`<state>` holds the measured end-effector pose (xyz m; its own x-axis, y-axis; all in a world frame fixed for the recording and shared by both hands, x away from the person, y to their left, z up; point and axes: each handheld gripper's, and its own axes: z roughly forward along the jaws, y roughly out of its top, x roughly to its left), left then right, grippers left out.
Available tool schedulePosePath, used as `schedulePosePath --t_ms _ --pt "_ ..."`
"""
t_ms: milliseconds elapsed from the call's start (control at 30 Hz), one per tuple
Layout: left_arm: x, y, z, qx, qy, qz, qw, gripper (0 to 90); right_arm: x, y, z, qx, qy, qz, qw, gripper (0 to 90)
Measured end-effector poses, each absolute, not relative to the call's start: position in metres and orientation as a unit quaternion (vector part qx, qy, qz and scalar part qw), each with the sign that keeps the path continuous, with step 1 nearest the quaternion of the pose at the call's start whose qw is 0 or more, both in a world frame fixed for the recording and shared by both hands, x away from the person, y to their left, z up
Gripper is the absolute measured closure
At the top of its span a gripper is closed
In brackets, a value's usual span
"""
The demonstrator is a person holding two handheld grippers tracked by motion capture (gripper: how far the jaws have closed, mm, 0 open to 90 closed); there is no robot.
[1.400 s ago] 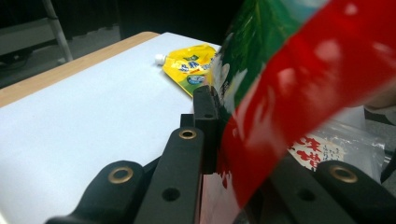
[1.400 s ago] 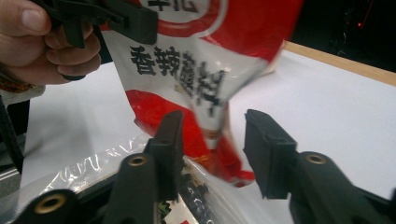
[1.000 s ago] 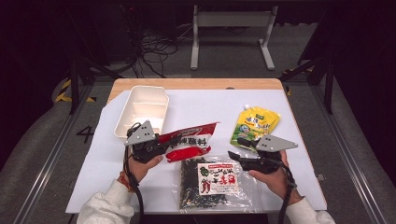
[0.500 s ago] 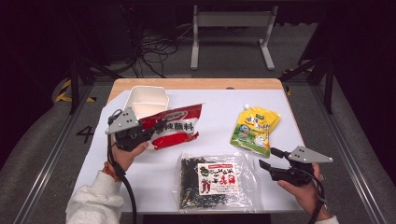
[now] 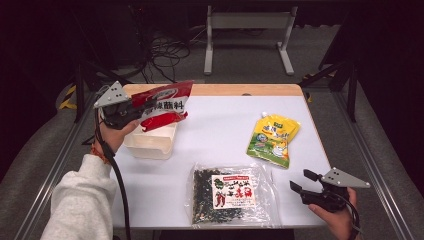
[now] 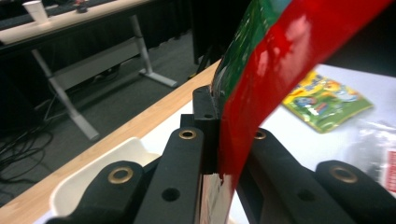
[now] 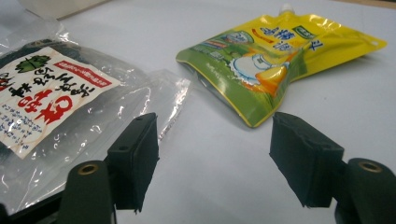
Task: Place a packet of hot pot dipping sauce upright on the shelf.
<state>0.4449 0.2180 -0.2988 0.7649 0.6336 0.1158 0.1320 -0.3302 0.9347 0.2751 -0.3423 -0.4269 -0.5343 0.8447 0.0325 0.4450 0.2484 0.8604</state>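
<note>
The red bag (image 5: 165, 106) is pinched by the L gripper (image 5: 131, 111), held over the white box (image 5: 150, 142), not yet dropped in. The R gripper (image 5: 300, 186) is spread, just opened wider, nothing in it. Yellow pouch (image 5: 273, 139) & seaweed bag (image 5: 230, 192) are left on the table.

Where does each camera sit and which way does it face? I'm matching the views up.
High view: above the person's side, facing forward and down on the table; forearms, left gripper, right gripper.
Left gripper view: along shut jaws holding the red packet.
Right gripper view: between open, empty jaws at the yellow pouch.
Shared: the pouch and the seaweed bag.
</note>
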Motion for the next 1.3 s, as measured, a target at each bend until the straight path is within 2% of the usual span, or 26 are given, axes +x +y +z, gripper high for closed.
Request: schedulePosePath --t_ms 367,800,1133,1300 --pt "0.489 0.218 -0.296 0.789 0.251 0.251 0.501 89.9 0.265 -0.352 -0.437 0.462 0.735 0.45 0.211 31.7" --pt "0.532 0.225 -0.331 0.798 0.282 0.26 0.465 89.9 0.265 -0.348 -0.442 0.469 0.736 0.443 0.205 31.2" --pt "0.549 0.228 -0.347 0.778 0.3 0.29 0.47 89.6 0.269 -0.34 -0.446 0.47 0.739 0.44 0.196 30.8" --pt "0.554 0.222 -0.354 0.783 0.314 0.294 0.45 82.4 0.269 -0.338 -0.446 0.466 0.743 0.442 0.191 30.4"
